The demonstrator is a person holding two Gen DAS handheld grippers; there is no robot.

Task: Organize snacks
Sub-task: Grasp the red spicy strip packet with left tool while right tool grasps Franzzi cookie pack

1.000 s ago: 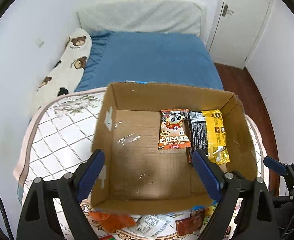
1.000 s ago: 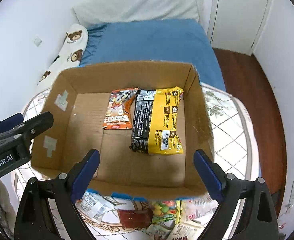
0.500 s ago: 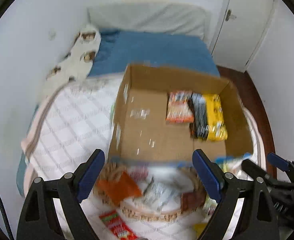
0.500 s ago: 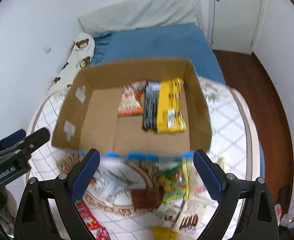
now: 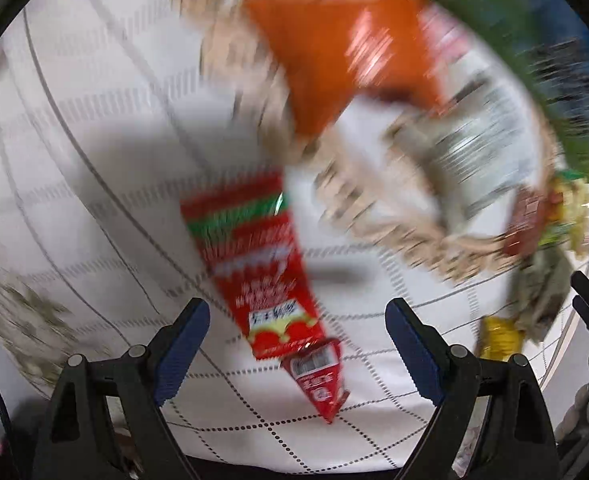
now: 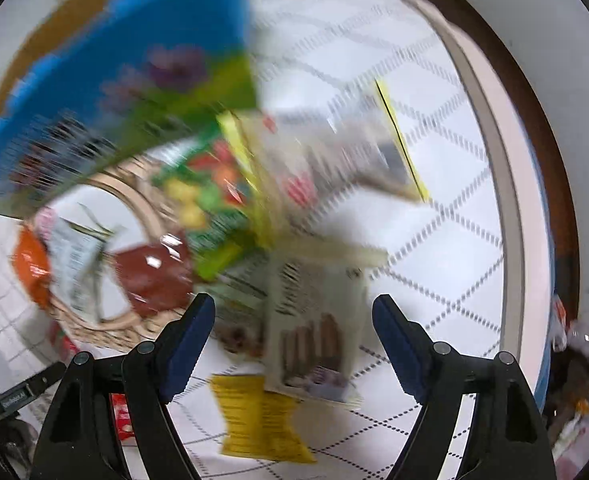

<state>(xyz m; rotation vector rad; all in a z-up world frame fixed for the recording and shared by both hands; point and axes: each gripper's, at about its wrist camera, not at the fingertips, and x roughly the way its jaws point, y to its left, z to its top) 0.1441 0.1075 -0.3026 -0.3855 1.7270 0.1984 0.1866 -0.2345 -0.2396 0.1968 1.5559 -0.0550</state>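
Observation:
Both views are smeared by motion. My left gripper [image 5: 297, 332] points down at the tablecloth, open, with a long red packet [image 5: 254, 256] and a small red sachet [image 5: 319, 376] lying between its fingers, untouched. An orange bag [image 5: 334, 48] lies farther off. My right gripper [image 6: 293, 332] hangs over a white packet with brown sticks printed on it [image 6: 314, 336]; its jaws are closing, with the packet between them and the pads clear of it. A yellow packet [image 6: 254, 420] lies just below. The cardboard box [image 6: 54, 12] shows only as a corner at the upper left.
A white quilted tablecloth [image 6: 446, 152] with a dotted diamond grid covers the round table. Several more snacks lie in a heap: a green fruit-candy bag [image 6: 210, 192], a dark red packet [image 6: 150, 272], a blue and green bag [image 6: 142, 72]. Dark floor [image 6: 542, 128] lies beyond the right rim.
Both grippers have dropped from above the cardboard box and tipped down toward the loose snacks on the tablecloth. The right jaws stand a little narrower than before.

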